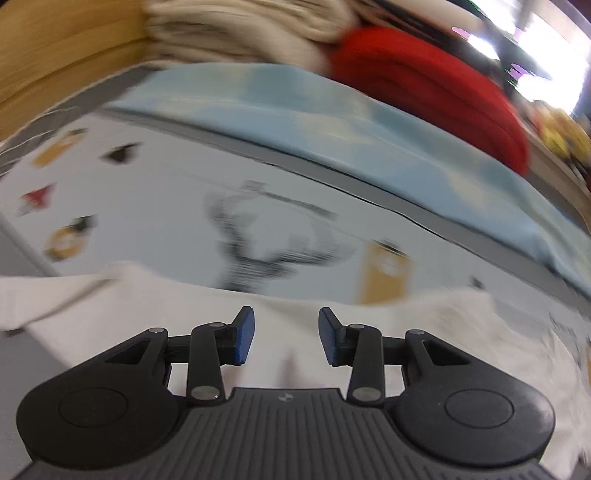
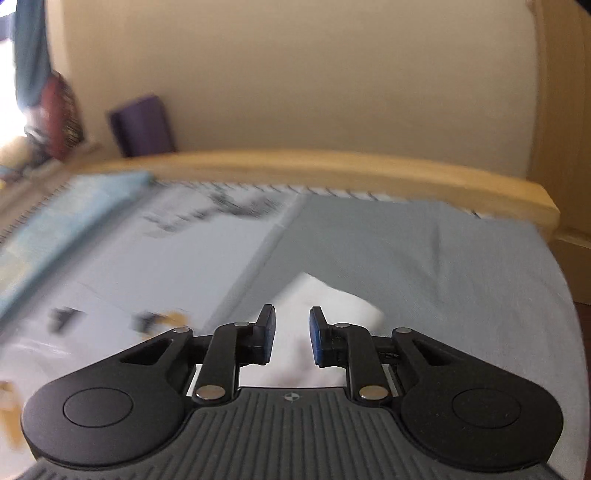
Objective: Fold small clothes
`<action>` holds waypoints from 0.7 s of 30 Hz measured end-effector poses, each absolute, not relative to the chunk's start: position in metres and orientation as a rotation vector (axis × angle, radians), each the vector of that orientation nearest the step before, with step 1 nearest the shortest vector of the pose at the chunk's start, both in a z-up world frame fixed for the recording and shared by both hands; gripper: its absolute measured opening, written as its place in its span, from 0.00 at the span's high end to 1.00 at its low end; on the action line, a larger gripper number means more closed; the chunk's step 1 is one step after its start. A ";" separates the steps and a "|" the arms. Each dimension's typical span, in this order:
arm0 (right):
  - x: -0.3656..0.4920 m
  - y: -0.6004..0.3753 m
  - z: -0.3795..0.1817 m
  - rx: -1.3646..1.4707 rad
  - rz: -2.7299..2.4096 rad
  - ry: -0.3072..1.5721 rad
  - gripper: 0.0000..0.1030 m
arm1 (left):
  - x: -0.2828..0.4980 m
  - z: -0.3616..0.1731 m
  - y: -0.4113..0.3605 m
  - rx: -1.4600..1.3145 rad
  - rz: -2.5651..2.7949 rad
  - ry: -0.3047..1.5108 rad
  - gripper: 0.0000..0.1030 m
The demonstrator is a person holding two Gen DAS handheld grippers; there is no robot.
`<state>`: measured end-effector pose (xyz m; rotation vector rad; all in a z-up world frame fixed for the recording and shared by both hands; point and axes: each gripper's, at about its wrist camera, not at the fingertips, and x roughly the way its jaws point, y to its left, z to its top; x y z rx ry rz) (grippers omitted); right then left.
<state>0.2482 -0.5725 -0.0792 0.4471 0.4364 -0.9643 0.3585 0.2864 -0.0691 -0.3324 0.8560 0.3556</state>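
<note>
A white garment (image 1: 147,317) lies spread on the bed cover right under my left gripper (image 1: 286,334), which is open with nothing between its blue pads. In the right wrist view a corner of the white garment (image 2: 332,306) lies on the grey sheet, beneath and just beyond my right gripper (image 2: 291,338). The right gripper is open and holds nothing. Both views are motion-blurred.
A pale printed bed cover (image 1: 177,206) lies beyond the garment. A light blue cloth (image 1: 332,122), a red folded cloth (image 1: 443,92) and a beige pile (image 1: 240,26) lie at the far side. A wooden bed frame (image 2: 332,166) and a purple object (image 2: 142,125) stand ahead.
</note>
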 end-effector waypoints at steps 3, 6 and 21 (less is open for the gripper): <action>0.254 -0.539 -0.041 0.451 -0.862 0.382 0.79 | 0.333 -0.076 0.343 -0.339 0.467 0.851 0.59; 0.253 -0.499 0.003 0.485 -0.743 0.326 0.78 | 0.303 -0.089 0.402 -0.377 0.592 0.878 0.56; 0.199 -0.318 0.041 0.312 -0.248 0.455 0.61 | 0.229 -0.107 0.553 -0.786 0.541 0.720 1.00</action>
